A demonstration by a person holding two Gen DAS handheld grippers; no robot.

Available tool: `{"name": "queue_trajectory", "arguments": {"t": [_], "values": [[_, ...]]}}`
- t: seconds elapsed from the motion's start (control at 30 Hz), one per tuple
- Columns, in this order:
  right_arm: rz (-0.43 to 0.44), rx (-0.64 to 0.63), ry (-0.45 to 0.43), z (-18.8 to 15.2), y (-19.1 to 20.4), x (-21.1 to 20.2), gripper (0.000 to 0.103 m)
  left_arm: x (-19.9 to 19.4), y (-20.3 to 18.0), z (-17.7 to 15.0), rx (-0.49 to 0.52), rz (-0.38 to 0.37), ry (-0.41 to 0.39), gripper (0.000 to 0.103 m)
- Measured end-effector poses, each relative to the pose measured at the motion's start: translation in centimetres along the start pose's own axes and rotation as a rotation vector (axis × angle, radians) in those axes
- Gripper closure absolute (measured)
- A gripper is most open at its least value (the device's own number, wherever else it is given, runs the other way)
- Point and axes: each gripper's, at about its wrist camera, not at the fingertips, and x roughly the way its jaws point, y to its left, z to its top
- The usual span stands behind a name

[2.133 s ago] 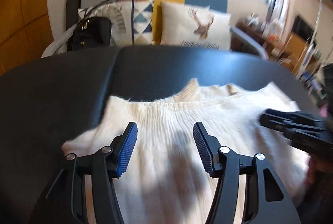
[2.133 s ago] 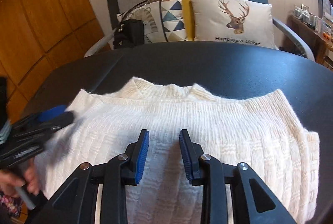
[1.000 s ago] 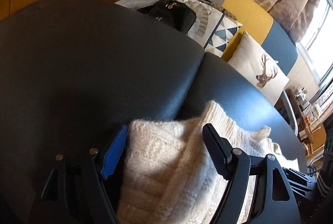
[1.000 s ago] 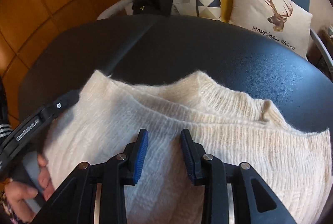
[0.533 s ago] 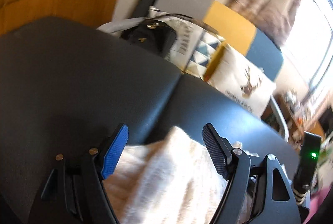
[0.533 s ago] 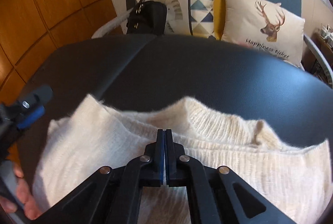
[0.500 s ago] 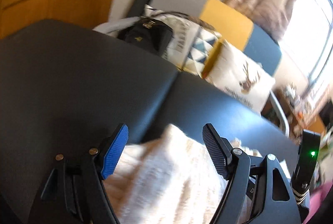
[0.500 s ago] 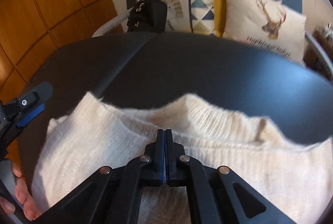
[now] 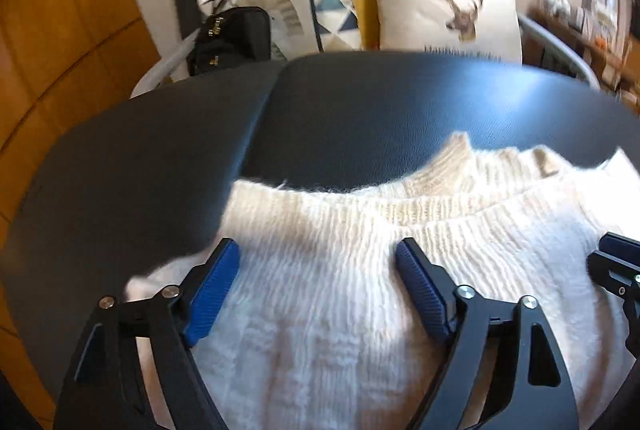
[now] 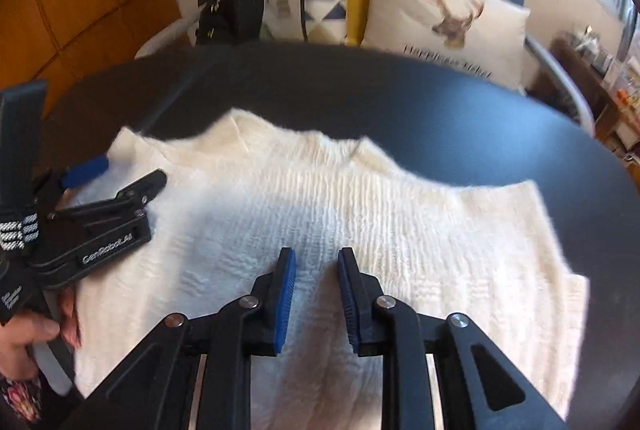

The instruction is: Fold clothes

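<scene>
A cream knit sweater lies spread on the black padded table, neckline toward the far side. My left gripper hovers over the sweater's left shoulder. Its jaws are wide and still opening, and the pads do not press the knit. In the right wrist view the sweater fills the middle. My right gripper is over its chest, jaws a little apart and opening, with no cloth pinched between them. The left gripper shows at the left edge, held by a hand.
Beyond the table's far edge stands a grey, yellow and blue chair with a deer cushion, a triangle-patterned cushion and a black handbag. Orange wood panelling is on the left, and a cluttered shelf on the right.
The left gripper has swung from the sweater's left edge to over its shoulder, rolled level and widened. The right gripper, shut half a second ago, now has its jaws apart and has shifted right.
</scene>
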Motion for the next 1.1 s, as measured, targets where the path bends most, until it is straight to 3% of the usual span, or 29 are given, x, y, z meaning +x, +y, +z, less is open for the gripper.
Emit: {"name": "queue_trajectory", "arguments": {"t": [0.17, 0.37, 0.47, 0.57, 0.63, 0.7, 0.83, 0.93, 1.0, 1.1], "values": [[0.018, 0.052, -0.059, 0.8, -1.0, 1.7, 0.081, 1.1, 1.8, 0.4, -0.085, -0.051, 0.039, 0.003], [0.129, 0.143, -0.113, 1.3, -2.8, 1.7, 0.081, 1.0, 2.3, 0.0, -0.118, -0.086, 0.044, 0.001], [0.063, 0.125, -0.197, 1.4, -3.9, -0.7, 0.081, 1.1, 2.0, 0.0, -0.115, -0.081, 0.041, 0.001], [-0.064, 0.164, -0.122, 1.4, -6.6, 0.2, 0.08, 1.1, 1.9, 0.0, -0.117, -0.083, 0.039, 0.001], [-0.056, 0.23, -0.089, 0.8, -9.4, 1.3, 0.081, 1.0, 2.0, -0.1, -0.117, -0.084, 0.038, 0.001], [-0.056, 0.264, -0.114, -0.1, -10.9, 1.0, 0.083, 1.0, 2.0, -0.1, -0.116, -0.084, 0.037, 0.001], [-0.024, 0.31, -0.132, -0.8, -11.8, 0.7, 0.083, 1.0, 2.0, -0.2, -0.115, -0.084, 0.036, 0.001], [0.005, 0.305, -0.15, 0.2, -10.5, -0.6, 0.078, 1.0, 2.0, -0.2, -0.116, -0.084, 0.033, 0.0], [0.083, 0.241, -0.219, 1.7, -9.7, -1.2, 0.078, 1.0, 2.0, -0.2, -0.116, -0.083, 0.032, 0.0], [0.078, 0.101, -0.154, 4.1, -6.6, 0.6, 0.081, 1.0, 2.1, -0.2, -0.118, -0.087, 0.031, 0.0]]}}
